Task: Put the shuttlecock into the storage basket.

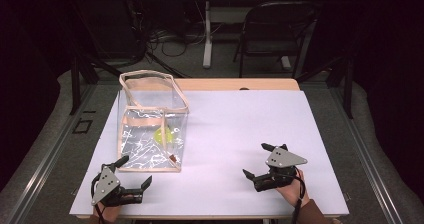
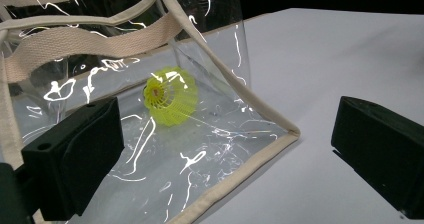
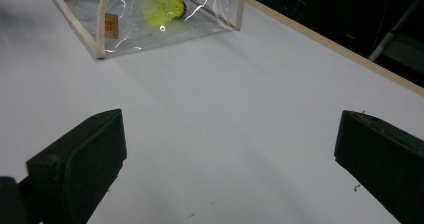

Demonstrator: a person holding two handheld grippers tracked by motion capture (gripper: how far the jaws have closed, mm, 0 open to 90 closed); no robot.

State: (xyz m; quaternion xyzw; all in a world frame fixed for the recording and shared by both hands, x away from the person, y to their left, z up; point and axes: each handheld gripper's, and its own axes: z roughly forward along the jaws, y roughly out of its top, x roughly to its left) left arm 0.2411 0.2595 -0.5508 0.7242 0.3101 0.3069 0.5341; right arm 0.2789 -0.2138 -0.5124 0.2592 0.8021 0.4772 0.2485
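Note:
A clear plastic tote bag (image 1: 150, 129) with beige webbing trim and handles stands on the left half of the white table. Inside it, on the bottom, lies a yellow shuttlecock (image 1: 162, 135) (image 2: 170, 96) (image 3: 161, 6). My left gripper (image 1: 134, 171) rests at the table's front left, just before the bag's front corner (image 2: 292, 132), jaws wide open and empty. At the front right my right gripper (image 1: 255, 160) is held in a hand, also open and empty, pointing across the table toward the bag (image 3: 150, 19).
The white table top (image 1: 240, 129) has a wooden strip along its far edge (image 1: 240, 84). Beyond it stand a black chair (image 1: 275, 31) and a table leg with cables on the floor.

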